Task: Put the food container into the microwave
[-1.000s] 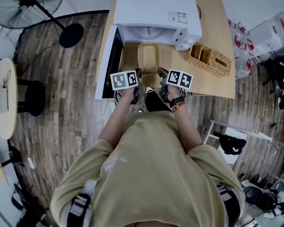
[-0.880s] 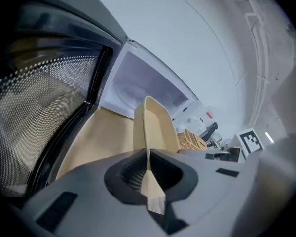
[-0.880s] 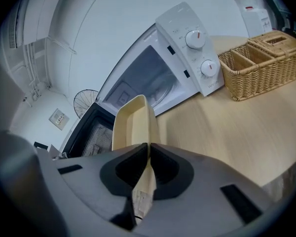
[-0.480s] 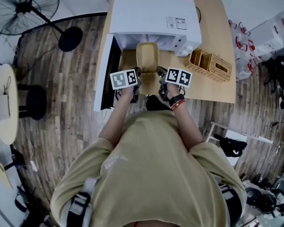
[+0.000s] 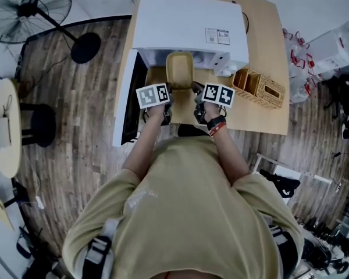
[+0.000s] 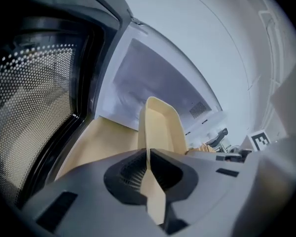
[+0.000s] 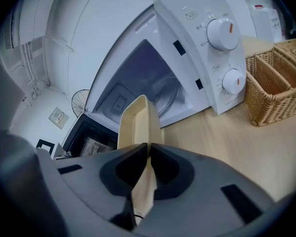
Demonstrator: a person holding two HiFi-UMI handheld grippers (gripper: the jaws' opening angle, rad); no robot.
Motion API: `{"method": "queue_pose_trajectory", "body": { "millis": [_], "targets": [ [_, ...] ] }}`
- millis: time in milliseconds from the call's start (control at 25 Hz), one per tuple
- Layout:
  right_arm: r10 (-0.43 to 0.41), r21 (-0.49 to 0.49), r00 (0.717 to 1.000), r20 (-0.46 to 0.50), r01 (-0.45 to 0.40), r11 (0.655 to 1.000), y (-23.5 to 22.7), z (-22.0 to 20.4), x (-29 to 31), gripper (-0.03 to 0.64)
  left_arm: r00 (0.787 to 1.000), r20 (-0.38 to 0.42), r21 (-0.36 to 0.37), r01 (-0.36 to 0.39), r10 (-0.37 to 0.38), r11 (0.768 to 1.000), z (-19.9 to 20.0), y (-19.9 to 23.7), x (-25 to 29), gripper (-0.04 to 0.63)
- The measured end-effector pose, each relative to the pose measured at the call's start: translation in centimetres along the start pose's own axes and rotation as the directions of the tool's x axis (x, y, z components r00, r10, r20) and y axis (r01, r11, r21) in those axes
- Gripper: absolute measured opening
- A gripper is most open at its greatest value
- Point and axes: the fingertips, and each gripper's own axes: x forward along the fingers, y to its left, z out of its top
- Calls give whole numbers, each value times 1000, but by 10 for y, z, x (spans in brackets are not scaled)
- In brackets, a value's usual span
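Two-handed hold, left gripper (image 6: 148, 156) and right gripper (image 7: 149, 151) fingers clamped on food container (image 5: 180, 70) rim, at open microwave (image 5: 189, 22)

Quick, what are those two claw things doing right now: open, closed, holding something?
Left gripper: closed, pinching the rim of the food container.
Right gripper: closed, pinching the food container's rim on the other side.

Light: bright, even and diffuse indoors; you get only faint shadows on the tabletop (image 5: 266, 34).
Distortion: heavy fisheye bend, with dark corners in both gripper views.
Focus: left tongs (image 6: 148, 158) and right tongs (image 7: 148, 154) smear close up; food container (image 6: 160, 127) is sharper beyond.
Glare: microwave (image 7: 202, 48) front is slightly washed out.
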Motion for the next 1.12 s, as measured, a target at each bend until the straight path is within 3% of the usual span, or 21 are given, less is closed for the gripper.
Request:
{"method": "queue_pose_trajectory", "body": {
  "millis": [1120],
  "targets": [
    [77, 41, 991, 107, -82, 996, -15, 82, 46, 44, 991, 123, -66, 54, -46, 996, 78, -5, 54, 37]
  ]
}}
